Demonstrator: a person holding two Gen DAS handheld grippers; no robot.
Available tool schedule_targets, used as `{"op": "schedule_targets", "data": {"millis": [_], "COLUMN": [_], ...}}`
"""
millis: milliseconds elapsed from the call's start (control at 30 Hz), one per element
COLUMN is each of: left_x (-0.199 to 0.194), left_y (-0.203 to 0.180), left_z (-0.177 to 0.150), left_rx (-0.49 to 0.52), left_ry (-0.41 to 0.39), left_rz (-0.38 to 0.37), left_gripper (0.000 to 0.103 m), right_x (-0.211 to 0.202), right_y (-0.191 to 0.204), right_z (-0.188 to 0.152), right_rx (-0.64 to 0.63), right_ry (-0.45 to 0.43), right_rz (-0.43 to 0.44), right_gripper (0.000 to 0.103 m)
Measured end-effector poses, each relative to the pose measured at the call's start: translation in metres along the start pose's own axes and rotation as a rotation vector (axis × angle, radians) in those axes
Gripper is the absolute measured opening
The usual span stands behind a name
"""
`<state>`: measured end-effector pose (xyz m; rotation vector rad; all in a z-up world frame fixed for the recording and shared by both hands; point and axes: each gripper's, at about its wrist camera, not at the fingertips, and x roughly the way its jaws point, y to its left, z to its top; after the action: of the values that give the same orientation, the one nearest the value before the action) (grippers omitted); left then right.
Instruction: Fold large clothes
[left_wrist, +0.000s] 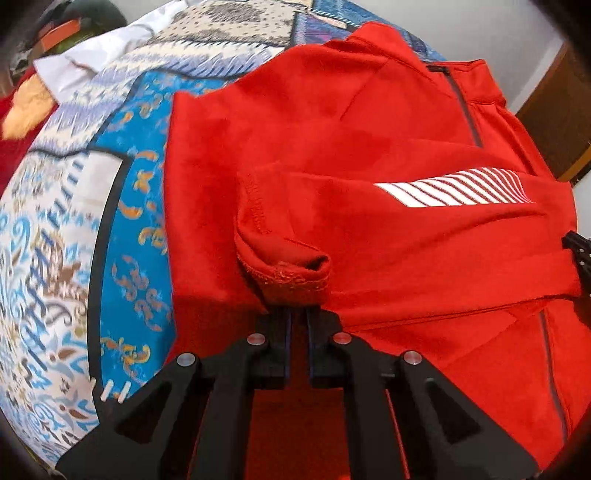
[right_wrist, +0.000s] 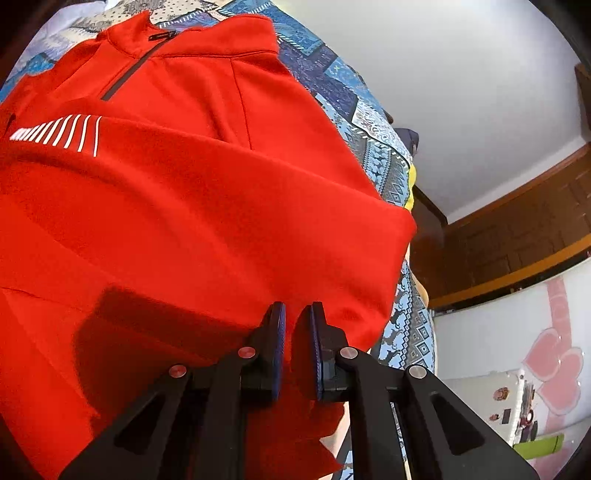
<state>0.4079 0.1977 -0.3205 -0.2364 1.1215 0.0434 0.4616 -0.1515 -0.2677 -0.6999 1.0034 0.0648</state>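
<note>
A large red zip-neck top (left_wrist: 332, 140) lies spread on a patterned blue bedspread (left_wrist: 140, 192). A sleeve with white stripes (left_wrist: 454, 192) is folded across its front. My left gripper (left_wrist: 297, 314) is shut on the sleeve's cuff (left_wrist: 288, 269), just above the top's body. My right gripper (right_wrist: 297, 314) is shut on red fabric of the top (right_wrist: 207, 192) near its right side, close to the bed's edge. The right gripper's tip also shows in the left wrist view (left_wrist: 580, 254) at the far right.
A white cloth (left_wrist: 77, 70) and other clothes lie at the bed's far left. A white wall (right_wrist: 461, 92), brown wooden furniture (right_wrist: 517, 236) and a white cabinet with pink hearts (right_wrist: 554, 362) stand to the right of the bed.
</note>
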Motion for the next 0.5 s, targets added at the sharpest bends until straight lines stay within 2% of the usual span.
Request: {"op": "schedule_targets", "data": {"millis": [100,233,300,333,367,400,433,500], "left_x": [0.002,0.006,0.007,0.007,0.007,0.007,0.007,0.005], "left_y": [0.003,-0.003,-0.007,-0.009,-0.011,-0.012,-0.012,-0.013], "left_z": [-0.005,-0.007,-0.007,-0.007,-0.007,-0.007,-0.008,-0.007], "left_rx": [-0.019,-0.009,-0.008,-0.007,-0.005,-0.003,-0.007,-0.017], "left_ry": [0.007,0.019,0.024,0.027,0.031,0.034,0.038,0.051], "left_rz": [-0.008,0.042,0.059,0.067,0.080,0.093,0.097,0.084], "left_gripper": [0.010,0.010,0.011,0.011,0.011,0.011,0.011,0.014], "right_x": [-0.001,0.007,0.009,0.009,0.009,0.010,0.010,0.014], "right_y": [-0.010,-0.030,-0.044,-0.050,-0.055,-0.062,-0.069,-0.088], "right_z": [-0.005,-0.013,-0.019,-0.022,-0.023,-0.025,-0.029,-0.038], "right_rx": [0.021,0.055,0.092,0.108,0.120,0.132,0.148,0.201], "right_ry": [-0.014,0.011,-0.001,0.000,-0.001,-0.008,-0.028,-0.015], "right_rz": [0.030,-0.010,0.063,0.067,0.034,-0.027,-0.042,0.066], "right_gripper": [0.008,0.008,0.012,0.033,0.051,0.089,0.103,0.103]}}
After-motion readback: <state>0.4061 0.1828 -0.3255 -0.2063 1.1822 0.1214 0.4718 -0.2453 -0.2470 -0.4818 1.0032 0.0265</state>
